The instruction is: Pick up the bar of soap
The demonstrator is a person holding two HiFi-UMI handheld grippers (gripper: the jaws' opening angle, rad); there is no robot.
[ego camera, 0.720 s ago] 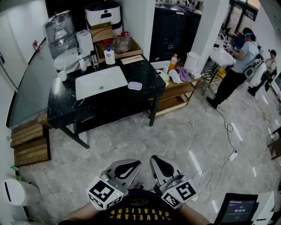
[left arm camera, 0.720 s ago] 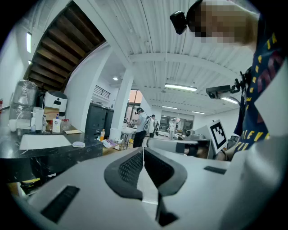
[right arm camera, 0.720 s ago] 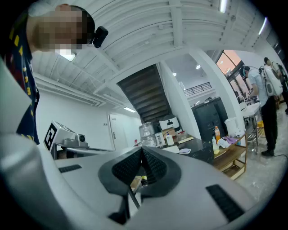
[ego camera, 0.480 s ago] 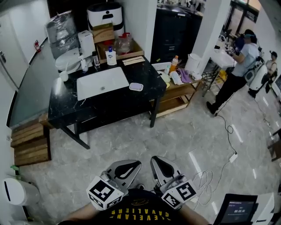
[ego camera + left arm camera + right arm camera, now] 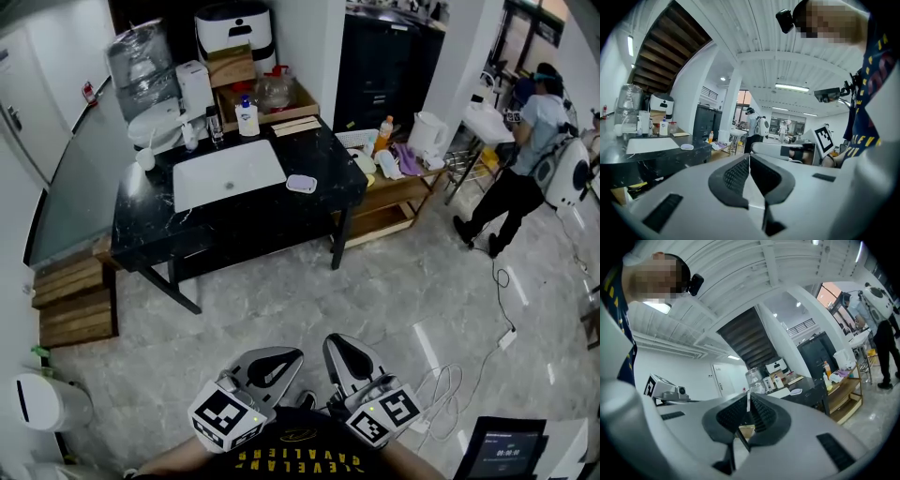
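Pale marble floor [image 5: 394, 281] runs up to a black table [image 5: 234, 223] with a white sink [image 5: 229, 173] set in it — the bar of soap [image 5: 301, 184] lies beside that sink. Well short of it, the left gripper [image 5: 284, 359] and right gripper [image 5: 337, 349] hang over the floor — both closed, empty.

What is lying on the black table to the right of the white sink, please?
A pale bar of soap lies there on the black table, clear of the white sink. Whether a dish sits under it is hidden.

Black marble-topped table [image 5: 246, 217] on pale marble floor [image 5: 281, 314]
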